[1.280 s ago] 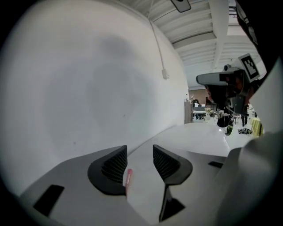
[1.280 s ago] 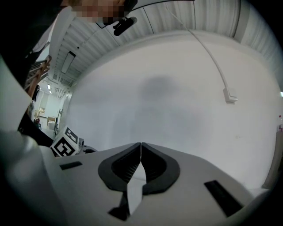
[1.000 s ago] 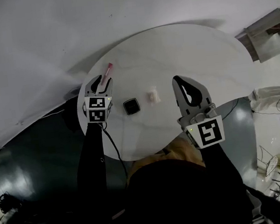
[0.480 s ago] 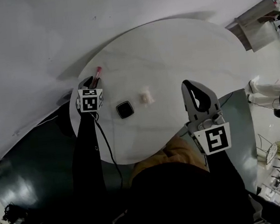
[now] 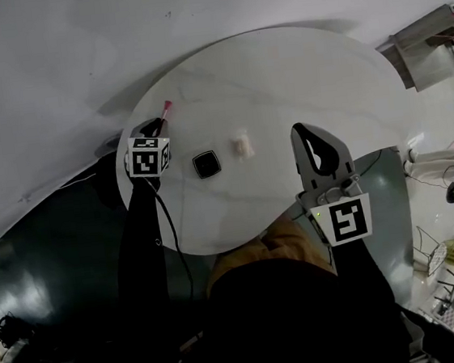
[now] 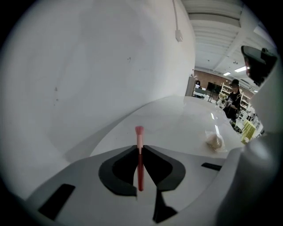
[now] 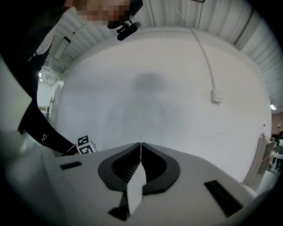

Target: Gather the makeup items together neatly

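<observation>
**Head view.** The marker cube of the left gripper (image 5: 156,129) covers its jaws, which have just been closing on the makeup brush (image 5: 166,108). Only the brush's pink tip shows beyond them. The near edge of the table (image 5: 280,73) is hidden by the person's dark clothing and the right gripper (image 5: 303,131). The pale lump (image 5: 242,145) mid-table is too small to identify.

**Left gripper view.** The gripper's own body hides the black square compact (image 5: 206,163).

**Right gripper view.** The gripper's body fills the lower frame and hides the table.
</observation>
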`<state>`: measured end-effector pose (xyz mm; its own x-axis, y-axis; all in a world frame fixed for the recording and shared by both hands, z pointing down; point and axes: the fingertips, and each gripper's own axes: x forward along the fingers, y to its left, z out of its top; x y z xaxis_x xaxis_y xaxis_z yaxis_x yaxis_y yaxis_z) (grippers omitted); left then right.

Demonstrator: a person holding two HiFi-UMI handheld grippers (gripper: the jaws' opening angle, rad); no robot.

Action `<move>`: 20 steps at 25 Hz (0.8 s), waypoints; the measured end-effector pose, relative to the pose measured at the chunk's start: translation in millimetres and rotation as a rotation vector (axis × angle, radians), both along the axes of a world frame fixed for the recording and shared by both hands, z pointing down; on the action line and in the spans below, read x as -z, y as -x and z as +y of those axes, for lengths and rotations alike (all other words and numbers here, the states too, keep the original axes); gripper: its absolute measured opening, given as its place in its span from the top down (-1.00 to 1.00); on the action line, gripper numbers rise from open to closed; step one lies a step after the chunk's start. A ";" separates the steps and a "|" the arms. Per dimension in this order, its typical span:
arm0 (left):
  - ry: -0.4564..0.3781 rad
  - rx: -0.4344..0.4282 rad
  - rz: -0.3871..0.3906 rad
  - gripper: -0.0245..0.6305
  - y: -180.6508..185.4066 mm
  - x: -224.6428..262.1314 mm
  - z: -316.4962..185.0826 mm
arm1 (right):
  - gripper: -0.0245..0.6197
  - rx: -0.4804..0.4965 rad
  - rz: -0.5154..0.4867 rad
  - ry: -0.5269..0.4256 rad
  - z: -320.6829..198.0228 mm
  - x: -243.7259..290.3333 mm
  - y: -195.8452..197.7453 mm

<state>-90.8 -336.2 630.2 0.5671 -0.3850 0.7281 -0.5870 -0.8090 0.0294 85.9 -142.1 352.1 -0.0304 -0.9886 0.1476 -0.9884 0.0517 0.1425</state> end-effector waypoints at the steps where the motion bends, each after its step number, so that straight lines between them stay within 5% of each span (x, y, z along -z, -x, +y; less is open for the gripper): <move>1: -0.007 0.012 0.019 0.77 3.7 9.1 3.2 | 0.84 0.011 0.001 -0.003 0.0 0.6 3.7; 10: -0.109 0.181 0.157 0.77 51.4 91.4 44.6 | 0.84 0.121 -0.001 -0.042 -8.2 2.7 40.8; 20: -0.068 0.445 0.304 0.77 106.8 128.0 107.5 | 0.84 0.261 -0.025 -0.089 -36.4 11.8 72.3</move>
<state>-197.6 -228.7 502.2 0.5196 -0.6765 0.5219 -0.8466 -0.4901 0.2076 13.6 -178.6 340.3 -0.2879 -0.9560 0.0563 -0.9468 0.2930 0.1334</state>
